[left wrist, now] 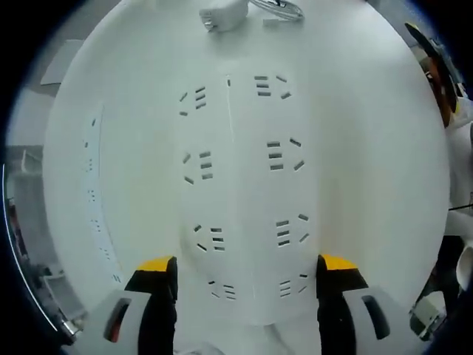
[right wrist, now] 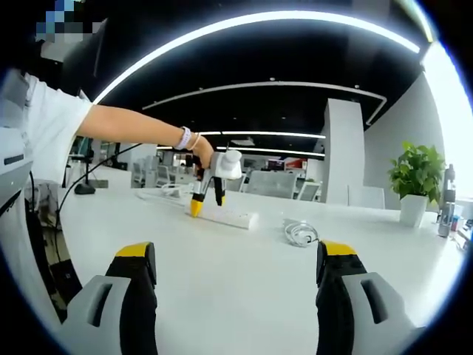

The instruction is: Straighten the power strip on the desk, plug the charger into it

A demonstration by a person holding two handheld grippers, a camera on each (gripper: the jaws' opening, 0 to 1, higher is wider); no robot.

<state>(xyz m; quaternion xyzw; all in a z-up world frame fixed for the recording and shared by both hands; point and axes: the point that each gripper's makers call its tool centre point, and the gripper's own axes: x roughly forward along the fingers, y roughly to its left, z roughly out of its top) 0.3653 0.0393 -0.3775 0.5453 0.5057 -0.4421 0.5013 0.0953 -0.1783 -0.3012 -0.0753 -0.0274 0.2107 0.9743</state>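
White worktop (right wrist: 244, 274) carries the power strip (right wrist: 222, 216); the left claw (left wrist: 247, 275) hangs spread over it. Right claw (right wrist: 236, 266) waits released. Charger (left wrist: 224, 15) lies unplugged; plugging remains.

Power strips: one power strip (left wrist: 244, 200) is lying across the middle of the left gripper view.
Socket groups: eight are showing on it, four in each of two columns.
Chargers: one charger (left wrist: 222, 15) is sitting at the top centre of that view.
Coiled cables: one coiled cable (right wrist: 299, 234) is lying right of centre in the right gripper view.
Potted plants: one potted plant (right wrist: 416, 181) is standing at the right edge there.
Desks: one desk (right wrist: 236, 281) is carrying all of these.
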